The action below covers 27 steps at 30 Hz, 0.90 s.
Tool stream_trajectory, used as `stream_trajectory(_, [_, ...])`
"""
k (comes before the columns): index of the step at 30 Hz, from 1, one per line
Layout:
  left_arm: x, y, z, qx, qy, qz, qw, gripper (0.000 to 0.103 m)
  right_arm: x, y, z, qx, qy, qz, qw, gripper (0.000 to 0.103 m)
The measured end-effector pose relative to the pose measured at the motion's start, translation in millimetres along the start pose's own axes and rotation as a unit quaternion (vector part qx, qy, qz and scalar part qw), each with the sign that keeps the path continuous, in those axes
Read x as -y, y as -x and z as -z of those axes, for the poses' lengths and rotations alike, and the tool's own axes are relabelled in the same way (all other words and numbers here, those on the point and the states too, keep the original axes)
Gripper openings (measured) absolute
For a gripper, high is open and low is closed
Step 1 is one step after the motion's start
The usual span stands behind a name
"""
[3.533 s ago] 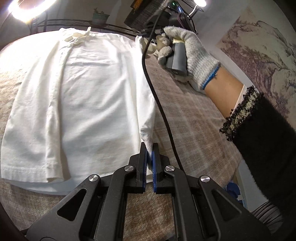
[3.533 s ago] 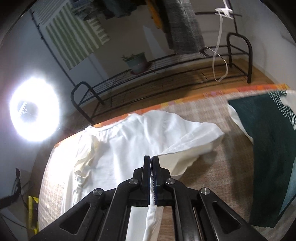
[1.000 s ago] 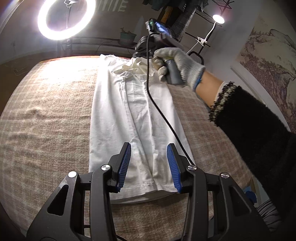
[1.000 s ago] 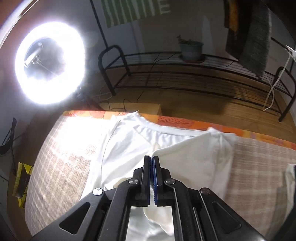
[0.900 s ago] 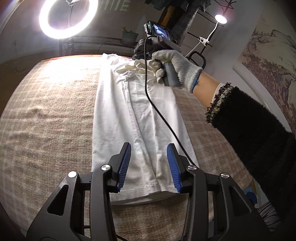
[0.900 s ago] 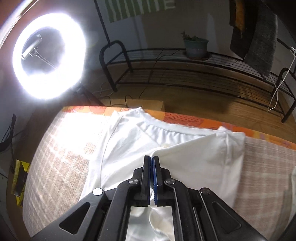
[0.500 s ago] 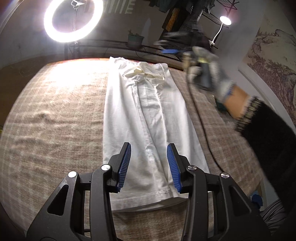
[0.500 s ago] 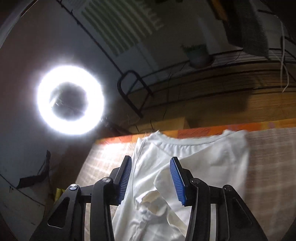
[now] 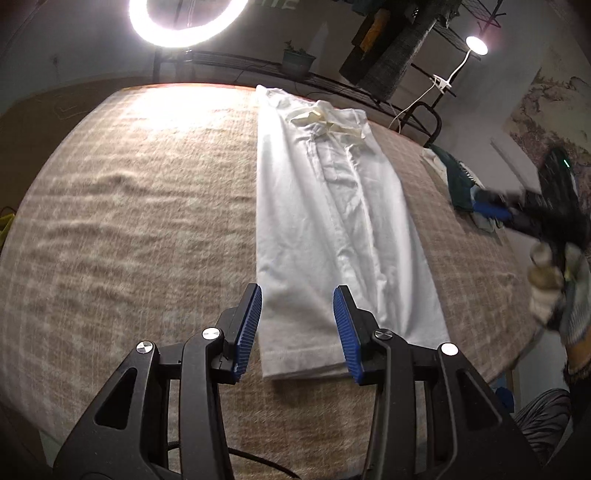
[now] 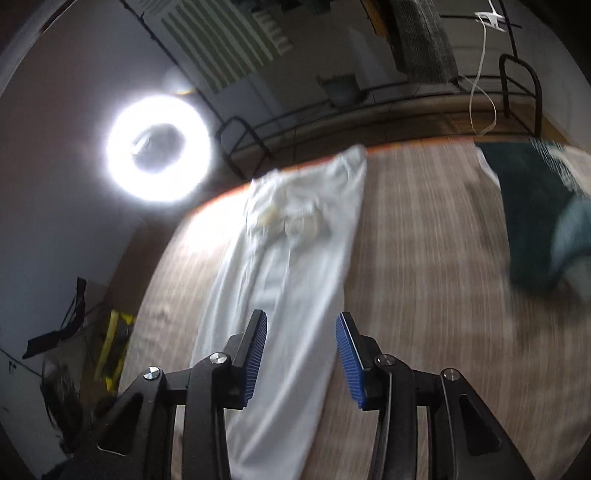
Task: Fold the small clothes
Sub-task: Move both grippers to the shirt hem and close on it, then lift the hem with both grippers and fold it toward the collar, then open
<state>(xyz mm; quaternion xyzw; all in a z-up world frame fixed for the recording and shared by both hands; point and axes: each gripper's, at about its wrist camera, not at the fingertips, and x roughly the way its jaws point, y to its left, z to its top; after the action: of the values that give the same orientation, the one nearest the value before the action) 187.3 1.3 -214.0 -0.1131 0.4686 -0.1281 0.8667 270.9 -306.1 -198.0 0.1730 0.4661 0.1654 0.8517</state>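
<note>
Both tools are empty now: our left tool [image 9: 297, 328] hangs with its blue pads spread wide above the near hem of the white T-shirt [image 9: 332, 221], and our right tool [image 10: 300, 360], equally wide, has let go of the sleeve edge it was pinching a second ago. In the left wrist view it shows only as a blurred dark shape at 3 o'clock [image 9: 517, 214], pulling away towards the right side of the surface.

That release tells us the second lengthwise fold has landed. Three and a half seconds back the shirt still lay broad with one side lifted in both tools; now it rests as a long narrow strip running from 6 o'clock up to 12 o'clock on the checked beige surface [image 9: 129, 221], collar end [image 9: 325, 118] far from us, hem nearest. The tucked-in sleeves bunch slightly near the collar, and a few soft creases run down the middle.

We judge the next stage is the crosswise fold, hem to collar or the reverse, and both tools are free for it. A dark green garment [image 10: 532, 214] waits at 2 o'clock in the right wrist view, apart from the shirt. The ring light [image 9: 184, 22] glares at 12 o'clock.
</note>
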Motion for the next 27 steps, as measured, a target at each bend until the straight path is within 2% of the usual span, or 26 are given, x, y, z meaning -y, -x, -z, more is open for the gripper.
stream_trajectory(4, [-9, -13, 12, -0.037, 0.016, 0.000, 0.9992, 0.040, -4, 7, 69, -0.039, 0.002, 0.015, 0.999, 0.042])
stream_trajectory(6, [-15, -22, 18, -0.060, 0.035, 0.010, 0.9975, 0.041, -5, 4, 94, -0.055, -0.003, 0.018, 0.998, 0.042])
stream_trajectory(9, [-21, -31, 25, -0.074, 0.049, -0.006, 0.9960, 0.041, -1, -3, 125, -0.077, -0.015, 0.011, 0.997, 0.042])
stream_trajectory(17, [-42, -37, 29, -0.085, 0.102, 0.013, 0.9911, 0.041, -2, -14, 158, -0.105, -0.007, -0.016, 0.994, 0.042])
stream_trajectory(20, [-38, -41, 27, -0.091, 0.102, 0.035, 0.9899, 0.041, -6, -22, 165, -0.117, 0.008, -0.007, 0.993, 0.038])
stream_trajectory(21, [-36, -42, 28, -0.093, 0.100, 0.040, 0.9898, 0.041, -6, -20, 167, -0.111, 0.012, -0.007, 0.994, 0.031])
stream_trajectory(22, [-32, -43, 28, -0.091, 0.091, 0.039, 0.9909, 0.039, -6, -20, 166, -0.112, 0.013, -0.012, 0.994, 0.025])
stream_trajectory(23, [-27, -45, 27, -0.091, 0.081, 0.036, 0.9919, 0.019, -6, -21, 166, -0.114, 0.010, -0.022, 0.993, 0.014])
stream_trajectory(24, [-22, -48, 27, -0.097, 0.067, 0.034, 0.9924, 0.005, -5, -23, 168, -0.118, 0.005, -0.031, 0.993, 0.006])
stream_trajectory(27, [-20, -47, 28, -0.091, 0.066, 0.034, 0.9931, 0.002, -5, -26, 170, -0.117, 0.006, -0.034, 0.993, 0.000])
